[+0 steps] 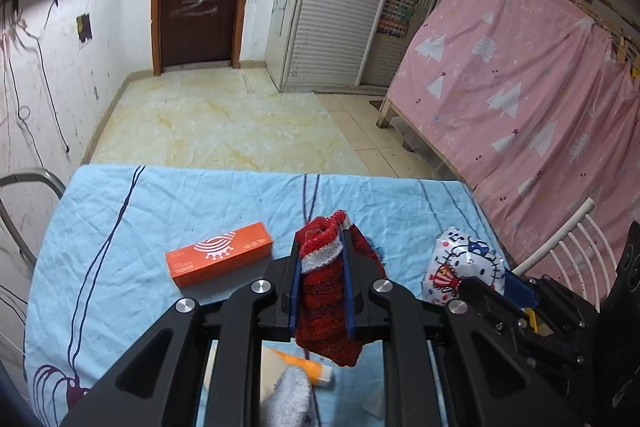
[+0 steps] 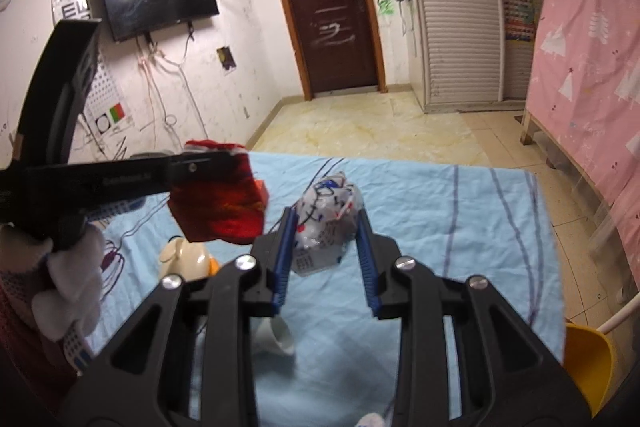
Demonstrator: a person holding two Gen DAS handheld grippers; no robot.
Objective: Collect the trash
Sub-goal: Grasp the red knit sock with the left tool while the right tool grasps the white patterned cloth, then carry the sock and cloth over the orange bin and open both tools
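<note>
Left wrist view, left tongs (image 1: 322, 263): we see them closed tight on a red knitted sock (image 1: 326, 307), which hangs between the blue pads, clear of the worktop (image 1: 120, 219).
Right wrist view, right tongs (image 2: 326, 239): they are closed on a crumpled cartoon wrapper (image 2: 326, 223), pinched at its sides; it seems lifted off the cloth.
Why held so: we judge both pieces are carried in the air at once, so that one trip brings them to a bin; no bin is clearly seen.
Sock, look: red wool with darker stripes and a whitish cuff (image 1: 322, 257), soft and limp.
Wrapper, look: white shiny plastic with a cat print, red and blue marks.
Left on the worktop: an orange box (image 1: 219, 253) beside the sock, an orange-capped tube (image 1: 304, 367) under the left tongs, a cream cup (image 2: 184, 259) and a white cup (image 2: 278, 339).
Right edge: a yellow scoop (image 2: 586, 367), maybe a dustpan.
</note>
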